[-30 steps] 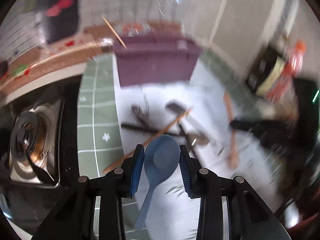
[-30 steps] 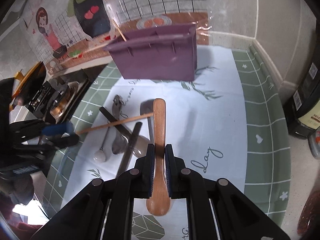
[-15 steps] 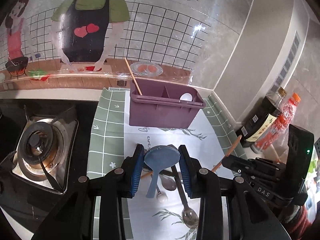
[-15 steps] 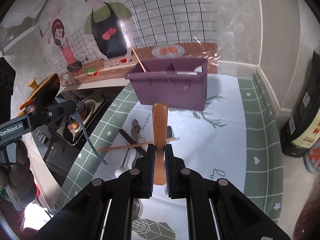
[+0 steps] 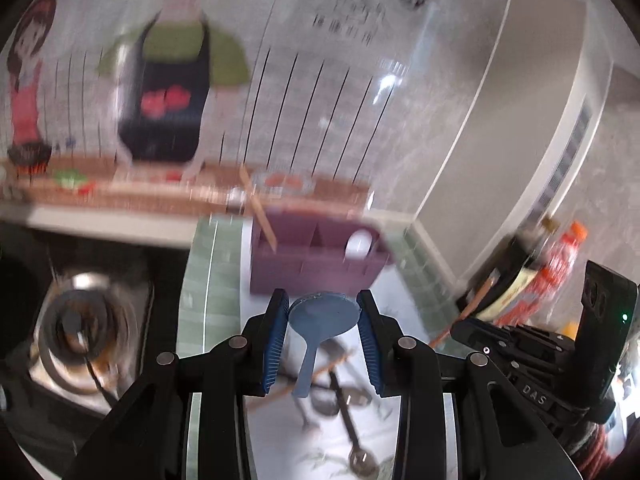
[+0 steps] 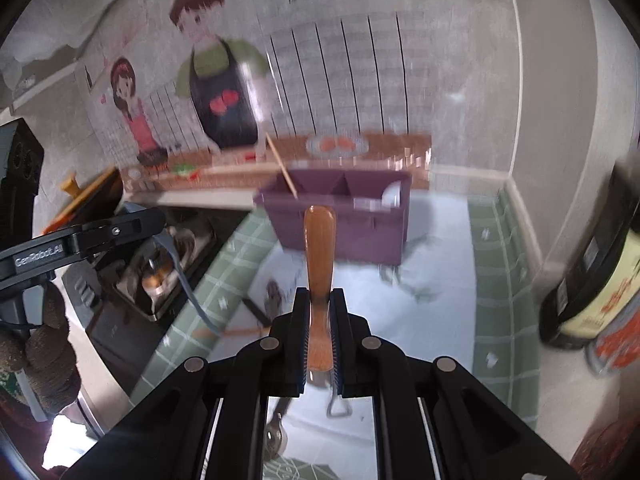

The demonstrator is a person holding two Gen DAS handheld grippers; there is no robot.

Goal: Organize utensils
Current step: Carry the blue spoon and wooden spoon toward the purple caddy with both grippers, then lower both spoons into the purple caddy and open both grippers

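My left gripper point(image 5: 322, 314) is shut on a blue rice paddle point(image 5: 320, 322), holding it by its round head in the air with the handle hanging down. My right gripper point(image 6: 320, 312) is shut on a wooden spoon point(image 6: 319, 256), lifted above the mat. A purple utensil box point(image 5: 316, 264) stands at the back of the mat; it also shows in the right wrist view point(image 6: 340, 216). It holds a chopstick point(image 5: 258, 208) and a white spoon point(image 5: 358, 245). Metal spoons point(image 5: 348, 400) and a chopstick point(image 5: 304, 380) lie on the mat below.
A gas stove point(image 5: 76, 332) lies left of the green and white mat point(image 6: 432, 312). Sauce bottles point(image 6: 592, 280) stand at the right by the wall. The tiled wall with cartoon stickers point(image 6: 216, 92) is behind the box.
Both grippers have risen higher with their utensils and moved toward the purple box. The views have tilted up toward the wall.
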